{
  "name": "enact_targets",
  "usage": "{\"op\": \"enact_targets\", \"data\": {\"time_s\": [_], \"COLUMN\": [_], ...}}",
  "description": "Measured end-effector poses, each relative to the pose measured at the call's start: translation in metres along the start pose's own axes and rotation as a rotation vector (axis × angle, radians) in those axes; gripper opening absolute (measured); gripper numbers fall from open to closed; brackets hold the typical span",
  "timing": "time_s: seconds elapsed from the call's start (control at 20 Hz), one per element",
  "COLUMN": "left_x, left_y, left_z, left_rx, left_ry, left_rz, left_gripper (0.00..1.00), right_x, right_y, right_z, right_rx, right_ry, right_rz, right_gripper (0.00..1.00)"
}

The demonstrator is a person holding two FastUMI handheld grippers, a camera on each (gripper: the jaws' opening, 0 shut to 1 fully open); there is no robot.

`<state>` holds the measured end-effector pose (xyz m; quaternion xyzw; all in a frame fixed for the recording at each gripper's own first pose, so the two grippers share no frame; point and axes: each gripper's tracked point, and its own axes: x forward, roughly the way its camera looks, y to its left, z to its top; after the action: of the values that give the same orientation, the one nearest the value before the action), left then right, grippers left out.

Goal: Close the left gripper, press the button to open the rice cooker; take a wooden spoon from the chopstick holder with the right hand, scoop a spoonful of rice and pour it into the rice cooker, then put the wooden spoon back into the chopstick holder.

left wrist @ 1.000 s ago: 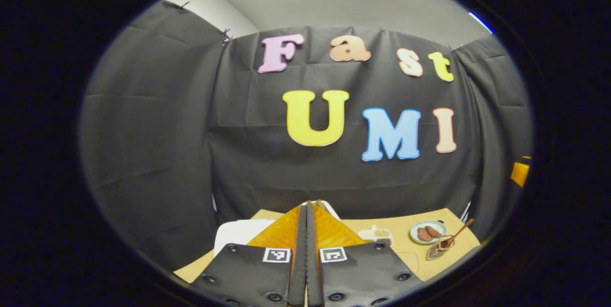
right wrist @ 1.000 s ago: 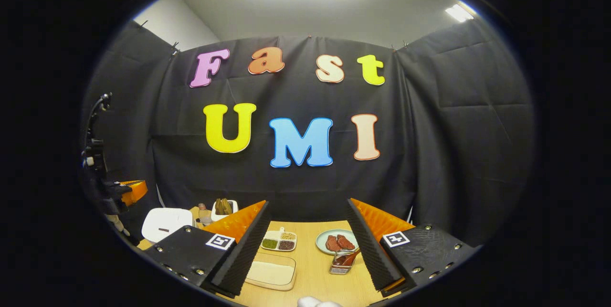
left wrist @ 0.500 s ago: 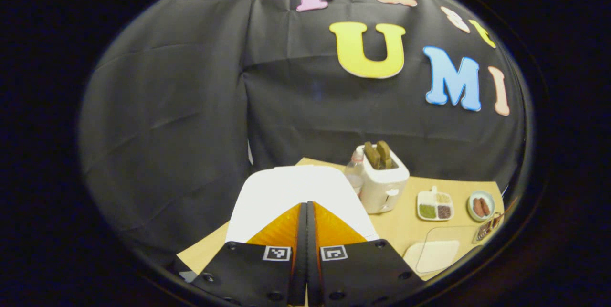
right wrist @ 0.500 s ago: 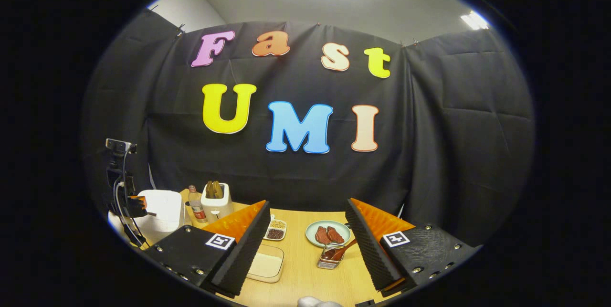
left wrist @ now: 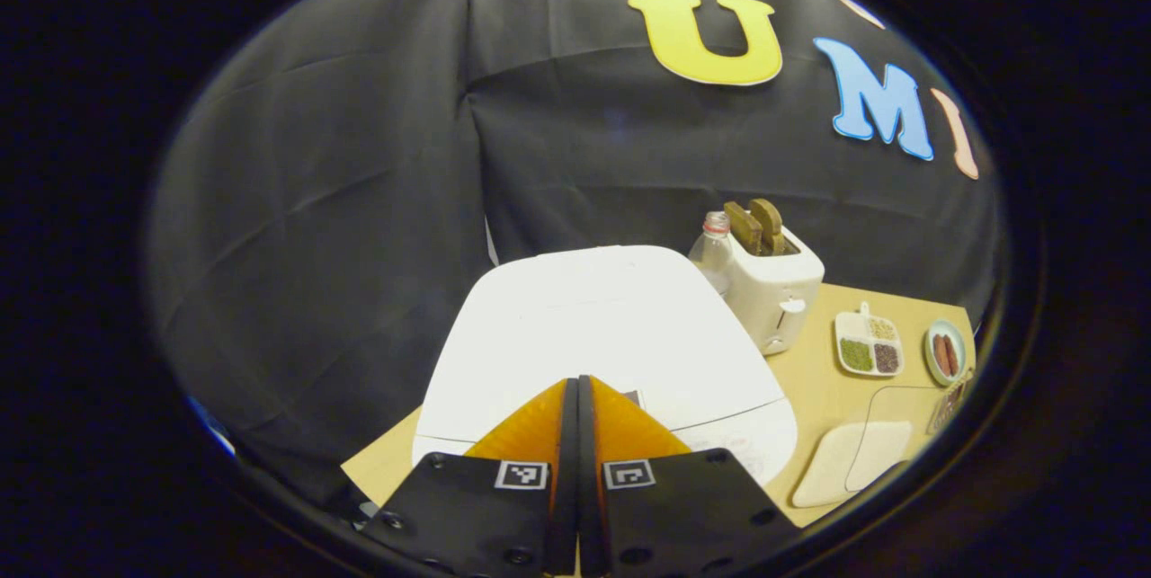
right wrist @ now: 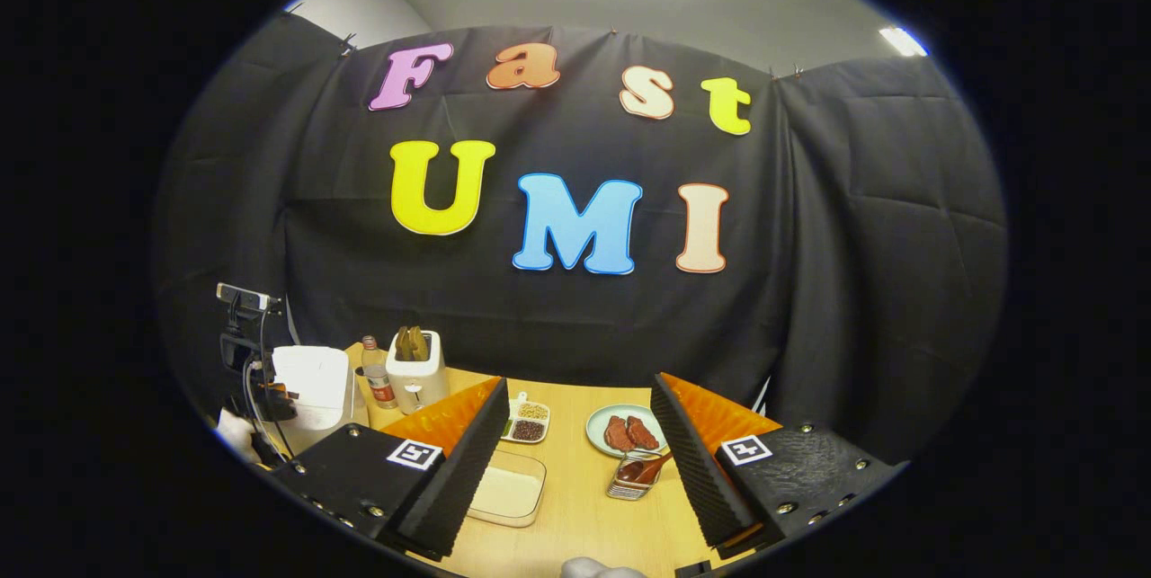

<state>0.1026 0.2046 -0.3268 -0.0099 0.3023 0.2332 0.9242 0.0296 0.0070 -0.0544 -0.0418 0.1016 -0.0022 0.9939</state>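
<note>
The white rice cooker (left wrist: 602,326) lies with its lid down just beyond my left gripper (left wrist: 577,387), which is shut with its fingers pressed together over the lid's near edge. In the right gripper view the rice cooker (right wrist: 315,377) sits at the table's far left, with the left gripper (right wrist: 270,394) and a hand above it. My right gripper (right wrist: 580,398) is open and holds nothing. Past it, a wooden spoon (right wrist: 646,468) leans in the metal chopstick holder (right wrist: 627,488). A clear container of rice (right wrist: 508,493) lies on the table near the left finger.
A white toaster (left wrist: 775,290) holding bread and a small bottle (left wrist: 715,245) stand right of the cooker. A divided dish of grains (right wrist: 526,422) and a plate of sausages (right wrist: 620,431) rest farther back on the wooden table (right wrist: 575,524). Black cloth walls enclose the booth.
My left gripper, still shut, has tipped down and moved in over the rice cooker, which now looks much larger. My right gripper stayed open and barely shifted.
</note>
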Motion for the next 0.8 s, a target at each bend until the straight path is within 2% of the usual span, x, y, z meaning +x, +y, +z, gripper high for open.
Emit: {"op": "enact_targets", "data": {"time_s": [0.1,0.2,0.35,0.45,0.55,0.65,0.7,0.8], "left_x": [0.001,0.001,0.002,-0.007,-0.032,-0.081,-0.106,-0.149], "left_y": [-0.004,-0.002,-0.003,0.001,0.006,0.014,0.011,-0.005], "left_z": [-0.004,-0.008,-0.002,0.023,0.077,0.135,0.156,0.176], "left_rx": [-0.048,-0.052,-0.026,0.02,0.018,-0.006,-0.013,-0.034], "left_ry": [0.043,0.062,0.018,-0.091,-0.277,-0.478,-0.55,-0.609], "left_rz": [-0.021,-0.037,-0.027,-0.012,0.009,0.026,0.01,-0.066], "left_gripper": [0.09,0.09,0.1,0.09,0.09,0.09,0.09,0.11], "right_x": [0.002,0.003,0.005,0.002,-0.001,-0.004,-0.005,-0.005], "right_y": [0.004,0.005,0.007,0.007,0.005,0.002,-0.003,-0.005], "right_z": [-0.003,-0.004,-0.005,-0.002,0.002,0.01,0.013,0.018], "right_rx": [0.014,0.021,0.025,0.029,0.036,0.042,0.042,0.041], "right_ry": [0.009,0.011,0.006,-0.017,-0.046,-0.092,-0.114,-0.145], "right_rz": [0.008,0.01,0.011,0.012,0.01,0.002,-0.012,-0.026], "right_gripper": [0.97,0.97,0.97,0.97,0.97,0.97,0.93,0.97]}}
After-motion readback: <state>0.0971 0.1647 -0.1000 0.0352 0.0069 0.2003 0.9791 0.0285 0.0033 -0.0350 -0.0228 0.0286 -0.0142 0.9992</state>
